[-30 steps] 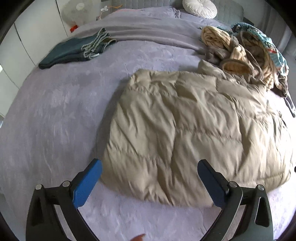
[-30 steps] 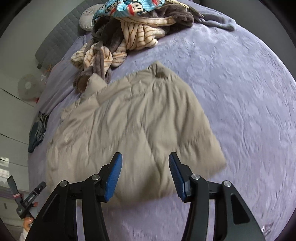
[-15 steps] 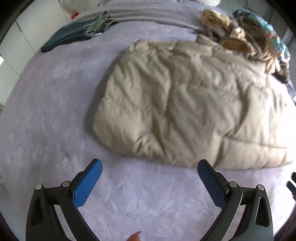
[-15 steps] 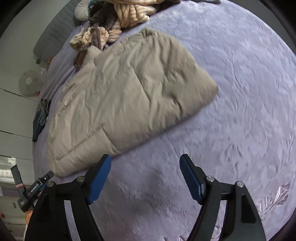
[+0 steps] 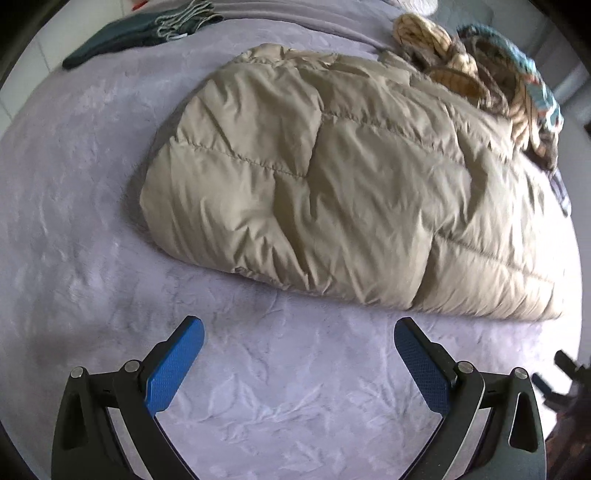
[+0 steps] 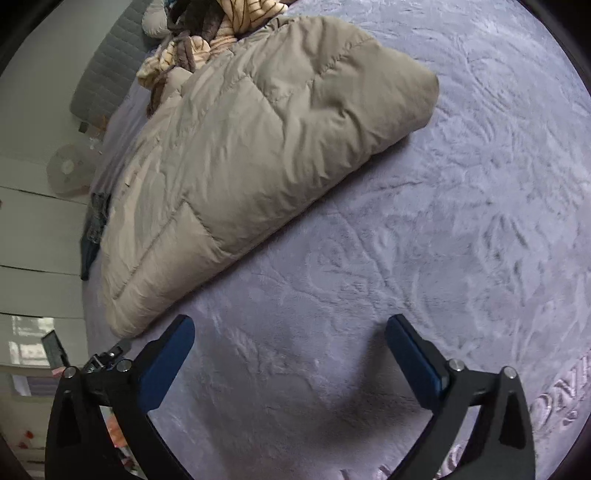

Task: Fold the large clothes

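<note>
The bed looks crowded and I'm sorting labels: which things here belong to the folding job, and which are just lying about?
In the job:
- beige puffer jacket
- left tongs, open
- right tongs, just opened wide, nothing between them

Lying about:
- pile of striped and patterned clothes
- folded dark garment
- fan

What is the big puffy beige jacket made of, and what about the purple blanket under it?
The puffy beige quilted jacket looks like thin, smooth synthetic shell, perhaps nylon, over soft filling: stitched seams split it into plump crinkly panels with a slight sheen. The purple blanket looks like plush fleece: its matte, fuzzy pile shows brushed swirl marks.
</note>
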A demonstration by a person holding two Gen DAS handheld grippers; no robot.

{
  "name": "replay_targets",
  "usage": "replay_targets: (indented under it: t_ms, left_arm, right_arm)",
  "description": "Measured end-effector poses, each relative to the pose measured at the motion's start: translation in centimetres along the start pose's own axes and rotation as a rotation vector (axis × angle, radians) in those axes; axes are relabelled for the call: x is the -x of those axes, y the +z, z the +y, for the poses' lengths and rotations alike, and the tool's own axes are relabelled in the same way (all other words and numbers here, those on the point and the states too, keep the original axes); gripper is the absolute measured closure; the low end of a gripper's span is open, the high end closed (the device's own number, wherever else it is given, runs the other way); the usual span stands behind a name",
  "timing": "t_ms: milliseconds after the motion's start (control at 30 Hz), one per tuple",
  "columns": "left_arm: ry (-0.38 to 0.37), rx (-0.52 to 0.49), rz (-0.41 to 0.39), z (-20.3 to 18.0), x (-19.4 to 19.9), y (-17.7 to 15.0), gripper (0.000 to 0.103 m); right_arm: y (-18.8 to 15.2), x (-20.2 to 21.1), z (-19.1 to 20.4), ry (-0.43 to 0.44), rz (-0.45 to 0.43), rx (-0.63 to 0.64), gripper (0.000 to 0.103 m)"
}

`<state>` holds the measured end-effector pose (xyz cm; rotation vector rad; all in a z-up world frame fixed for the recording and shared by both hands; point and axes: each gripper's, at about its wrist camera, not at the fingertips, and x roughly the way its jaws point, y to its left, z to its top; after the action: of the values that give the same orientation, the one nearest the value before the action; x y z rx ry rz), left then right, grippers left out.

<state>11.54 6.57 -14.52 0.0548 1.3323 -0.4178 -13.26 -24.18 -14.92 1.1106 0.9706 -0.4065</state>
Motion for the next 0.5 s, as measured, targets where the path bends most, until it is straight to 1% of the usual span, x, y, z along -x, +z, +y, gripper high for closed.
replay_targets:
  t_ms: [100,267,433,500]
  left_arm:
    - [-0.061,0.063,-0.005,1.3,0.0,0.4,0.0]
    - [-0.133,0.142,0.007,3.5,-0.3,1.2,0.0]
    - [-0.228,0.209,-0.006,5.2,0.1,1.5,0.0]
    - [-0.284,0.241,-0.008,6.3,0.2,1.5,0.0]
  right_arm:
    - [0.5,-0.1,0.0,0.028,-0.002,-0.03,0.0]
    - [1.9,-0.7,0.0,0.086,-0.016,-0.095,0.0]
    - [3.4,-1.8,-0.7,0.199,-0.013,-0.222,0.0]
    - [3.9,-2.1,-1.0,0.245,-0.02,-0.269,0.0]
